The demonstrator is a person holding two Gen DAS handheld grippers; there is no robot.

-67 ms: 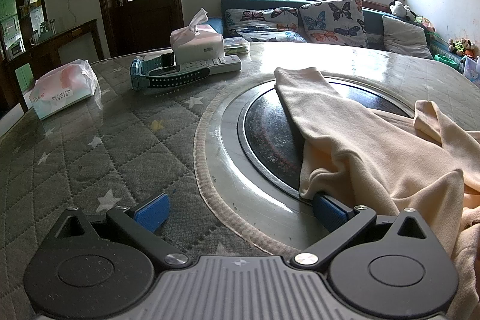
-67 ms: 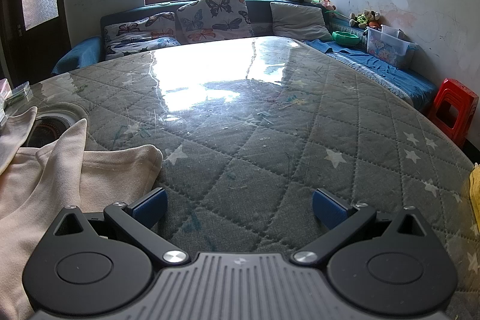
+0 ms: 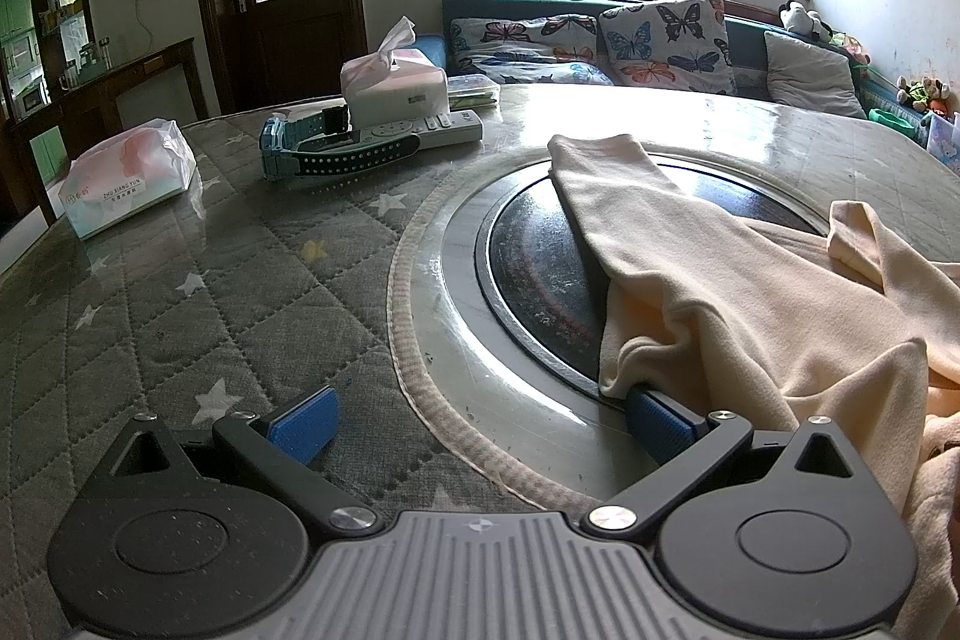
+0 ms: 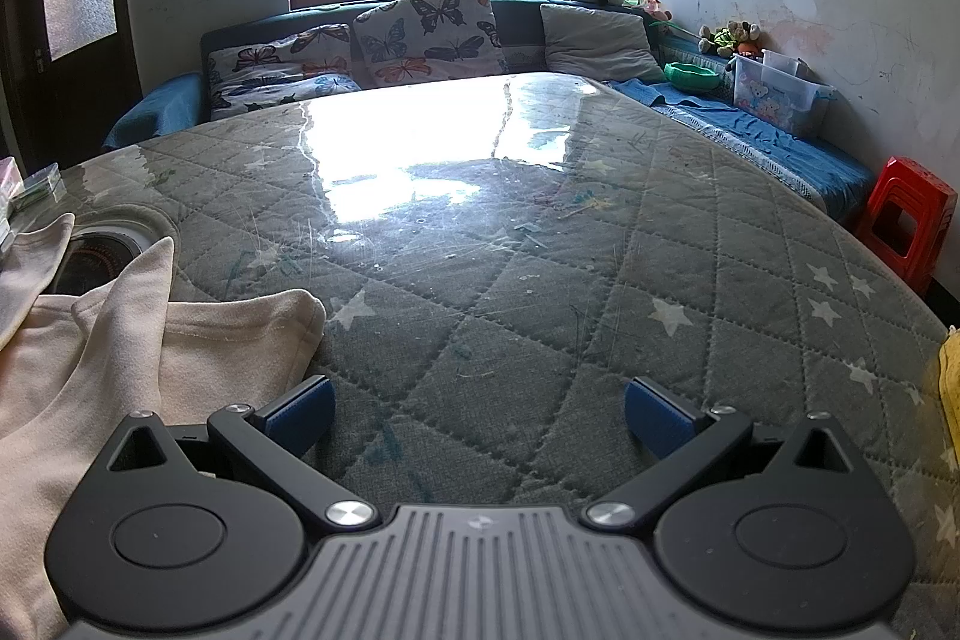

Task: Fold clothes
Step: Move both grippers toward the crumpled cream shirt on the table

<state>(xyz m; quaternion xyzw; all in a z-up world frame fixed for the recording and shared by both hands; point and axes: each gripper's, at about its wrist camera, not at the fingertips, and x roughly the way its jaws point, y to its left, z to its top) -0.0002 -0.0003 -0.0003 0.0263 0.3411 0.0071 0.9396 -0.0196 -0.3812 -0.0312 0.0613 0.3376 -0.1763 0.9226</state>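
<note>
Your cream garment (image 3: 750, 292) lies rumpled on the tabletop (image 3: 198, 316), spread partly over the round dark inset plate (image 3: 540, 268) in the middle. One long sleeve (image 3: 612, 184) runs toward the far side, across the plate; the body bunches up at the near right. In the right wrist view the same cloth sits at the left, with a rounded edge (image 4: 264, 322) reaching toward the middle of the quilted cover. It is not folded in any neat shape; it lies loose and creased.

Your left tool (image 3: 480, 418) stands wide, holding nothing. Its right finger (image 3: 657, 415) is just at the near hem of the cloth, which laps over its tip, while its left finger (image 3: 306, 421) is over bare quilting. Your right tool (image 4: 480, 418) is also wide and empty, hanging over the bare cover, with the cloth just beside its left finger (image 4: 300, 415).

Judging by this, you are at the stage of taking hold of the garment to lay it out or turn a part over. Which fold comes next the pictures do not settle. Any grip calls for the hem to sit between both fingers, not over one alone, so shift the left tool rightward before closing. Mind the remote (image 3: 414, 133), watch (image 3: 312, 148) and tissue boxes (image 3: 393, 91) at the far left when you swing the sleeve.
</note>
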